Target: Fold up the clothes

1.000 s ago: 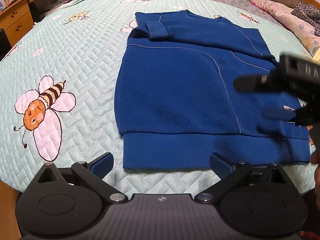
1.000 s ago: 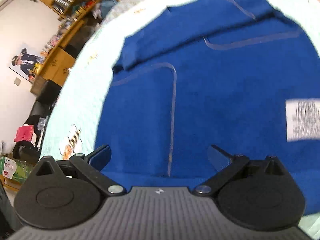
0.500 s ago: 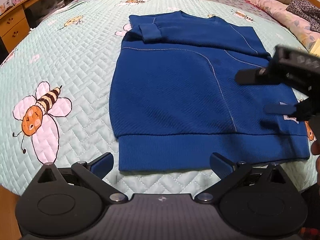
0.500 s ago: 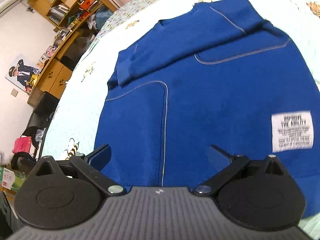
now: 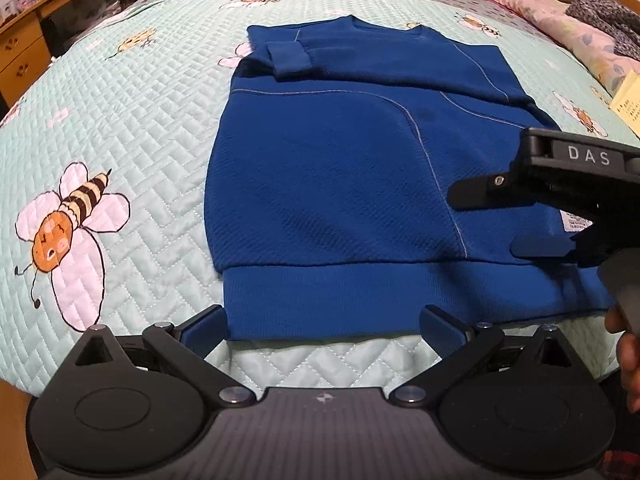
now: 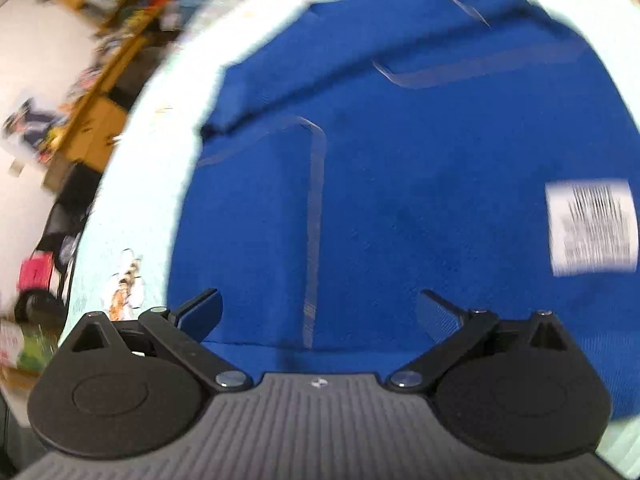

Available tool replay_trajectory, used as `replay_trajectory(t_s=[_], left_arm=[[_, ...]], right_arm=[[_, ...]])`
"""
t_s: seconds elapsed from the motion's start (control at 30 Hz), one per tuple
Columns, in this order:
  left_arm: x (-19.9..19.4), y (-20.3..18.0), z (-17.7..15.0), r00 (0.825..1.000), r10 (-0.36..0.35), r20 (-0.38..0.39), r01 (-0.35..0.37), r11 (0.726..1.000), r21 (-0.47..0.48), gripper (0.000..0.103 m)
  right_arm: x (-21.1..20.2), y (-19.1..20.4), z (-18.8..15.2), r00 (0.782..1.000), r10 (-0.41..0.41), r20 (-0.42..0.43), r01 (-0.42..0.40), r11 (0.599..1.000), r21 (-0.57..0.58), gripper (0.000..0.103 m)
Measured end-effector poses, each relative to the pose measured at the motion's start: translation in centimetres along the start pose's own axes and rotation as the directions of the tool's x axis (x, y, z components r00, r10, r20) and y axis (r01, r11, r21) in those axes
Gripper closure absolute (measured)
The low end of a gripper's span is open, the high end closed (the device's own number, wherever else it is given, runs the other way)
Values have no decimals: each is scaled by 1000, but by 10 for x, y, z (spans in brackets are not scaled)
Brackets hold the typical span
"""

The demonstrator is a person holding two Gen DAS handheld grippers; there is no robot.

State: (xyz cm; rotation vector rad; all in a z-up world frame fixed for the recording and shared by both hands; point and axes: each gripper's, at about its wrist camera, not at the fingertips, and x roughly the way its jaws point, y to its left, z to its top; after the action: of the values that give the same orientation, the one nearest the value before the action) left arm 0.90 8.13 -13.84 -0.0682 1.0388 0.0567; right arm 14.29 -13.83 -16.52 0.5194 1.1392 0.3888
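Hovering just short of the ribbed hem, the left gripper (image 5: pixel 322 326) has its jaws spread wide and holds nothing; its left fingertip sits at the hem's near-left corner, though contact cannot be judged. The deep blue knit sweatshirt (image 5: pixel 332 184) lies flat on the pale mint quilted bedspread (image 5: pixel 132 128) printed with cartoon bees, both sleeves folded across its chest, one ribbed cuff (image 5: pixel 289 60) lying near the left shoulder.

From the left wrist view, the right gripper (image 5: pixel 504 220) reaches in from the right over the garment's lower right part, its two fingers well apart and clamping no cloth; its body is cut off by the frame edge, and part of a hand (image 5: pixel 626 356) shows below it.

In the right wrist view, heavily blurred, the right gripper (image 6: pixel 318 308) again stands wide open above blue fabric. Only this view shows the whole white printed label (image 6: pixel 592 226), its text unreadable, and smeared wooden furniture (image 6: pixel 100 92) beyond the bed. Pillows (image 5: pixel 560 16) appear only in the left view.
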Motion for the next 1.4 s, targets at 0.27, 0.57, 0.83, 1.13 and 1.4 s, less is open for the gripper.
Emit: replay_trajectory(t_s=[0.27, 0.57, 0.83, 1.13, 1.4], left_arm=[[2, -1, 1, 1000, 1, -4, -1, 1000, -4, 1], [8, 0, 0, 1000, 1, -15, -1, 1000, -17, 1], [9, 9, 5, 1000, -15, 26, 16, 997, -76, 1], [7, 12, 16, 988, -85, 129, 95, 992, -81, 1], [23, 12, 20, 992, -83, 93, 91, 993, -77, 2]], right_arm=[[-16, 9, 9, 997, 48, 68, -46, 998, -39, 1], [-36, -11, -5, 994, 61, 92, -60, 998, -8, 1], [-71, -57, 1, 976, 69, 204, -87, 993, 80, 1], [-80, -100, -6, 957, 134, 256, -178, 971, 158, 1], [-69, -123, -5, 954, 155, 255, -206, 960, 190, 1]])
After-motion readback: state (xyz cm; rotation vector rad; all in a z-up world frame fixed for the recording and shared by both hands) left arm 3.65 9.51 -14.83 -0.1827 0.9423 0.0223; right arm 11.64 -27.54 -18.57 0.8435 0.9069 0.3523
